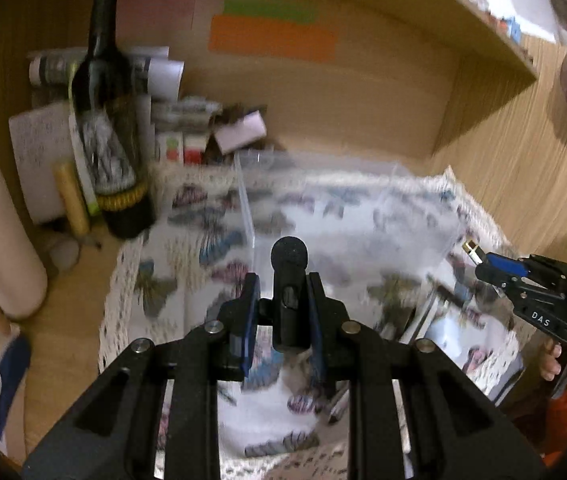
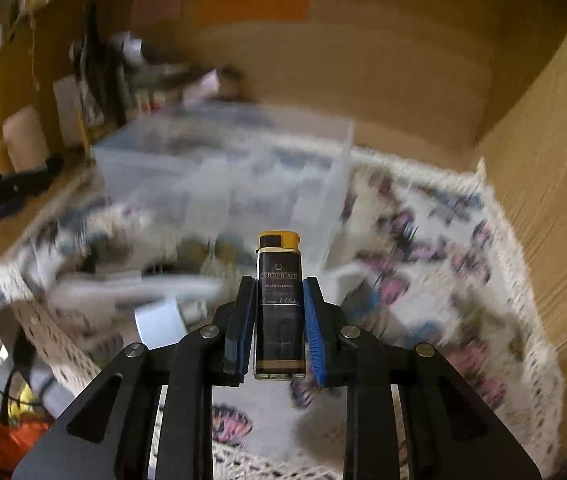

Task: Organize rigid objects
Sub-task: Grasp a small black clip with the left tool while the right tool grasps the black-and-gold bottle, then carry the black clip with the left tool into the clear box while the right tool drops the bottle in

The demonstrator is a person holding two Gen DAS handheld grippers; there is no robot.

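Both hand-held grippers loaded above the butterfly cloth (image 1: 211, 240).
Right hand-held gripper (image 2: 275, 300) clamps a lighter (image 2: 279, 304) reading "CERTIFICATE"; its arm, marked "DAS", shows in the left view. Left hand-held gripper (image 1: 283, 300) clamps a small black mic (image 1: 289, 292) before the clear organizer (image 2: 223, 168).

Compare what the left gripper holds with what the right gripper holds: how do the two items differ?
The small microphone in the left gripper is all black and round, with a foam ball tip. The lighter in the right gripper is flat-sided, with a yellow cap and a printed dark label reading "Certificate". The microphone is narrower than the lighter. Both stand upright, clamped between blue-padded fingers, above the butterfly cloth.
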